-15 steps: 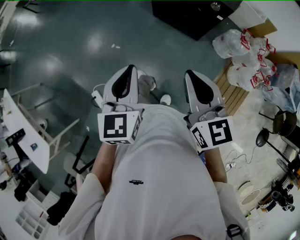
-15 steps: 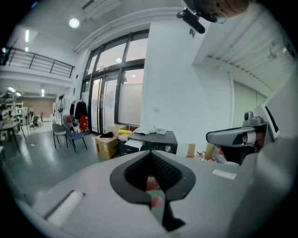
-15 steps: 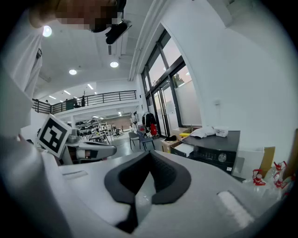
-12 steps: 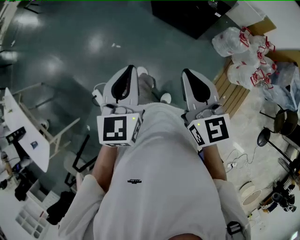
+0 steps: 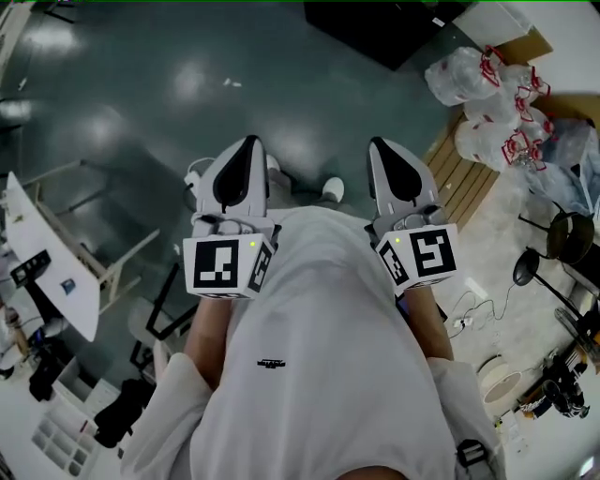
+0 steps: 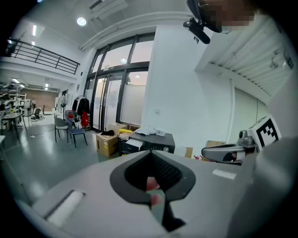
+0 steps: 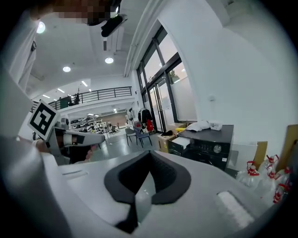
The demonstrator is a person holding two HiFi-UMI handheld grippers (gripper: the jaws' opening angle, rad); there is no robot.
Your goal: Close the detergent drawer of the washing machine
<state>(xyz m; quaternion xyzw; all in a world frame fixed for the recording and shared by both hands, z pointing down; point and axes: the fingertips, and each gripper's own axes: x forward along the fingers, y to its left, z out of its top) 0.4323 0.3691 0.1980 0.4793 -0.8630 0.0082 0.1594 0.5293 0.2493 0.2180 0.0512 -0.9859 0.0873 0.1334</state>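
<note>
The black washing machine [image 5: 394, 28] stands far off across the grey floor, at the top of the head view. It also shows small in the left gripper view as a black washing machine [image 6: 151, 142], and in the right gripper view as a washing machine [image 7: 209, 146] with a round knob. A pale piece [image 7: 185, 142] sticks out at its upper left; I cannot tell if that is the drawer. My left gripper [image 5: 249, 142] and right gripper [image 5: 380, 143] are held side by side in front of a white-clad torso. Both are shut with nothing between the jaws.
White plastic bags [image 5: 487, 84] with red ties lie on a wooden pallet [image 5: 464, 183] at the right. A cardboard box [image 5: 511, 37] sits by the machine. A white table [image 5: 47, 272] and rack stand at the left, with cables and a black stand [image 5: 562, 244] at the right.
My left gripper has shifted slightly down and to the left in the head view. The right gripper has stayed nearly where it was. Both remain shut.
</note>
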